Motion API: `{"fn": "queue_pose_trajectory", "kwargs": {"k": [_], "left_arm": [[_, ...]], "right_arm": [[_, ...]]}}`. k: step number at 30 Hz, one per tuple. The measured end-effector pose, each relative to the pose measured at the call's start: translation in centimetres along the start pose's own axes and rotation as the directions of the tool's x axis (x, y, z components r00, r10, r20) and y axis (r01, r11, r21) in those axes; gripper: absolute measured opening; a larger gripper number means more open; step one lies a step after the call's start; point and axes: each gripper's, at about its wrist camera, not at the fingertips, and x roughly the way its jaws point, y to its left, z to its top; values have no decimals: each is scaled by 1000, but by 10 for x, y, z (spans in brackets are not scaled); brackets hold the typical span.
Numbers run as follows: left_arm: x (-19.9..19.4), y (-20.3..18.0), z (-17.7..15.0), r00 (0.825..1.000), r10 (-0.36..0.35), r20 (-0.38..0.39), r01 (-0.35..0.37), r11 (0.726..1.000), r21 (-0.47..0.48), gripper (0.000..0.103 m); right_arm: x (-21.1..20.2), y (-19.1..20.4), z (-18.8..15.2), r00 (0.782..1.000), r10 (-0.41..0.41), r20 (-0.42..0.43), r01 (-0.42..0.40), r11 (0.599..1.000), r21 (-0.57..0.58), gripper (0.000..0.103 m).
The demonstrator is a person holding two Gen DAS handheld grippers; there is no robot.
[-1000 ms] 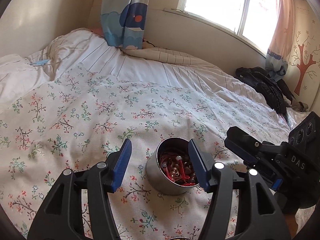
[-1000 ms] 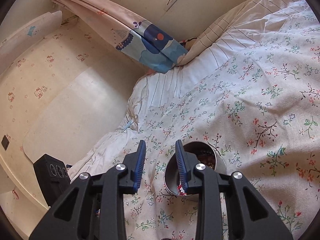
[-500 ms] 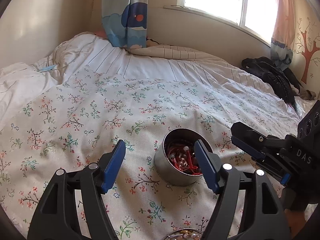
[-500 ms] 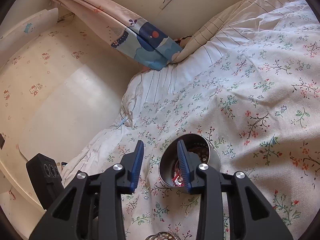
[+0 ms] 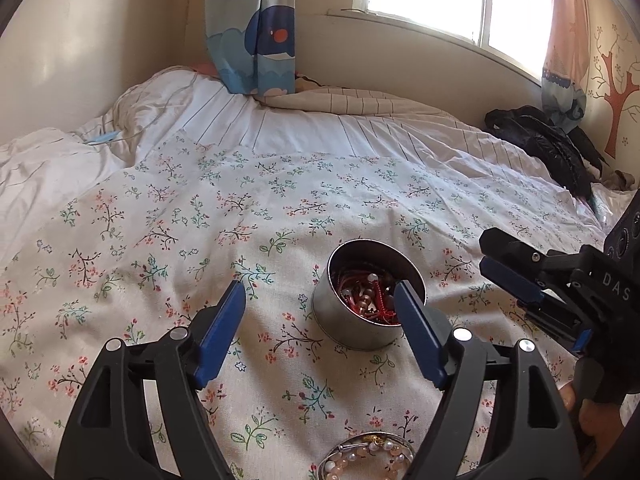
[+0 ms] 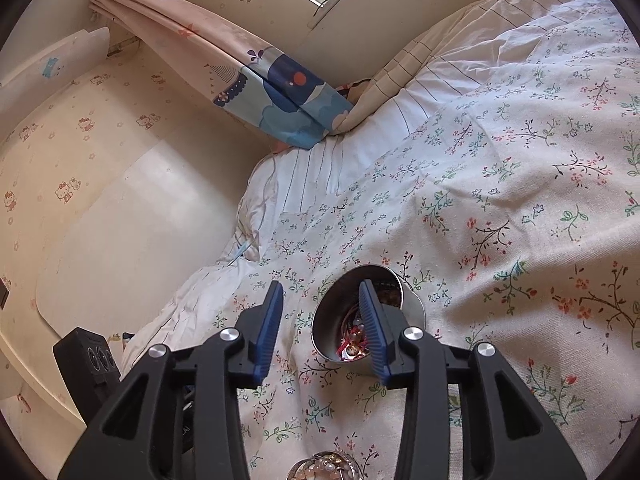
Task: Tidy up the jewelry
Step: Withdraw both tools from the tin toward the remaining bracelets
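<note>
While both grippers gape, left gripper (image 5: 320, 304) hovers beside tin (image 5: 362, 322).

Both matte black plastic claws, left claw (image 5: 320, 300) and right claw (image 6: 320, 300), carry ribbed blue pads (image 6: 269, 330), silver screws (image 5: 178, 333); white "DAS" lettering (image 5: 616, 286).

Only readable text I can spot is "DAS" in pale capital letters on the black body of the right gripper (image 5: 508, 276), seen from the left wrist camera over at the right edge. That's it for actual writing. The curtain (image 5: 256, 36) has a whale and a boat on it and the wallpaper (image 6: 68, 190) has little cartoon cats, but no words on either that I can make out. Tin (image 5: 366, 300) has no label showing.
</note>
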Motion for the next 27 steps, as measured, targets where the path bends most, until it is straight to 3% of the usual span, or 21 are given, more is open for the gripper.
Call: {"fn": "queue_pose_trajectory", "kwargs": {"k": [11, 27], "left_arm": [[-11, 0, -11, 999, 27, -19, -26, 999, 18, 81], [-20, 5, -34, 994, 71, -78, -67, 996, 54, 89]], "right_arm": [[-15, 3, -7, 999, -39, -1, 39, 999, -10, 50], [-41, 12, -38, 977, -203, -66, 195, 974, -119, 63]]}}
